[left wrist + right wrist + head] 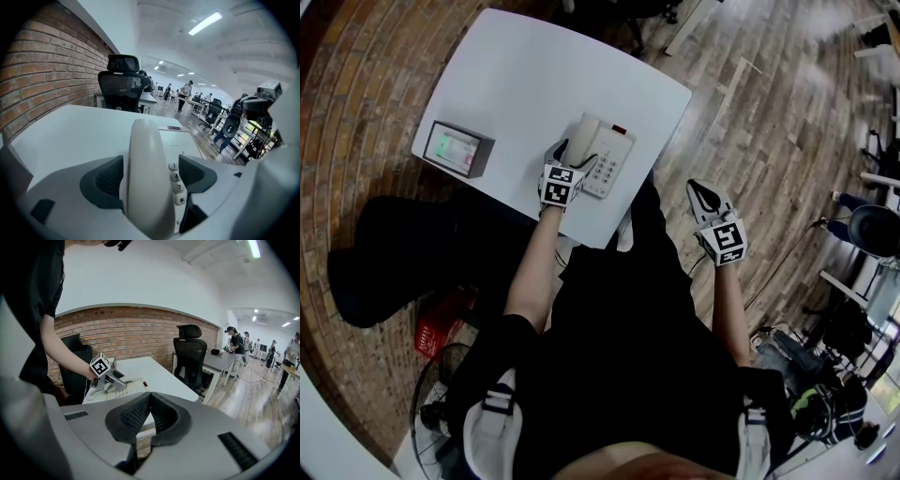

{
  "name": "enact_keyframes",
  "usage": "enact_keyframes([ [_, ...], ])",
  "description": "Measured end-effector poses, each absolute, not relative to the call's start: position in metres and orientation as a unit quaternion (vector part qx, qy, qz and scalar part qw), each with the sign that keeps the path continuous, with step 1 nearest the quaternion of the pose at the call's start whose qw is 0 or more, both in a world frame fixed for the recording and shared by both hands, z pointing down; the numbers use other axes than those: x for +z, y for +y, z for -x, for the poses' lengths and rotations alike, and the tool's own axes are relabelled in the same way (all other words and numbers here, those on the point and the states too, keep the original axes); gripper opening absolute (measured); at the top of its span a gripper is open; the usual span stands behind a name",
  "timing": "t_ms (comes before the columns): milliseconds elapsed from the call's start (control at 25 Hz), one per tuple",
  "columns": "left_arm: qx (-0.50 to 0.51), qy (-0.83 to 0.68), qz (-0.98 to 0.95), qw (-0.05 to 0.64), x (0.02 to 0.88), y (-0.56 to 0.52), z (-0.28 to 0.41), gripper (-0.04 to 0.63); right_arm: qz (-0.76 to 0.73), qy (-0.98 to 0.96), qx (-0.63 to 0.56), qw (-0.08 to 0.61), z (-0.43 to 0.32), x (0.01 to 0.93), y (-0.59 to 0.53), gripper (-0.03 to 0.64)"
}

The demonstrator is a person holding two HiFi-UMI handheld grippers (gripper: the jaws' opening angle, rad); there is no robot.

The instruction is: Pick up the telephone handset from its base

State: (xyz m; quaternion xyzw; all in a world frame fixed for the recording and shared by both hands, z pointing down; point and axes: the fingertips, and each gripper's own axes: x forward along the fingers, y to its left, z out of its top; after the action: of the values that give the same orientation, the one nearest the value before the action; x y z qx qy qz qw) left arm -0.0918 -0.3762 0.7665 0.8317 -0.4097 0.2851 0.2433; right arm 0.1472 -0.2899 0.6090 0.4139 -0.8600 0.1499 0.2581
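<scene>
Straddling the telephone handset [145, 173] with its jaws wide apart, the left gripper [572, 157] points down at a white table [534, 75]. In the left gripper view one dark ribbed pad stands on each side of the cream handset. Neither pad looks pressed against it, so nothing is held yet. The handset lies in its cradle along the left side of the telephone base [617, 159]. The base sits near the table's right-hand edge, not far from the corner nearest the person. The right gripper [701, 191] hangs off the table over the wooden floor, its jaws closed together on nothing.

Several things could go wrong from here. The pad on the keypad side stands over the buttons [176, 180], so closing could pinch the base's casing instead of the handset. The handset is smooth and rounded, and a shallow or off-centre grip may let it squirt out. The base looks light and nothing holds it down. Any cord, not visible here, could drag it towards the nearby edge.

Readable writing is limited to the keys 1, 4, 7 and the star. Black-and-white square markers cover the cube on the left gripper [562, 185]. No brand name can be read. A small grey box [457, 148] at the left corner shows a green display, too small to read.
</scene>
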Motion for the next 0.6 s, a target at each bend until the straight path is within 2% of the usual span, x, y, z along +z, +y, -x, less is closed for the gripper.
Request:
enact_keyframes([
  [80, 0.284, -0.410, -0.832, 0.242, 0.7656, -0.3771, 0.0916, 0.332, -0.414, -0.860, 0.150, 0.258, -0.1470, 0.6087, -0.2898, -0.002],
  [600, 0.301, -0.417, -0.826, 0.232, 0.7703, -0.3824, 0.0958, 0.258, -0.423, -0.855, 0.157, 0.255, -0.1533, 0.6126, -0.2878, -0.002],
])
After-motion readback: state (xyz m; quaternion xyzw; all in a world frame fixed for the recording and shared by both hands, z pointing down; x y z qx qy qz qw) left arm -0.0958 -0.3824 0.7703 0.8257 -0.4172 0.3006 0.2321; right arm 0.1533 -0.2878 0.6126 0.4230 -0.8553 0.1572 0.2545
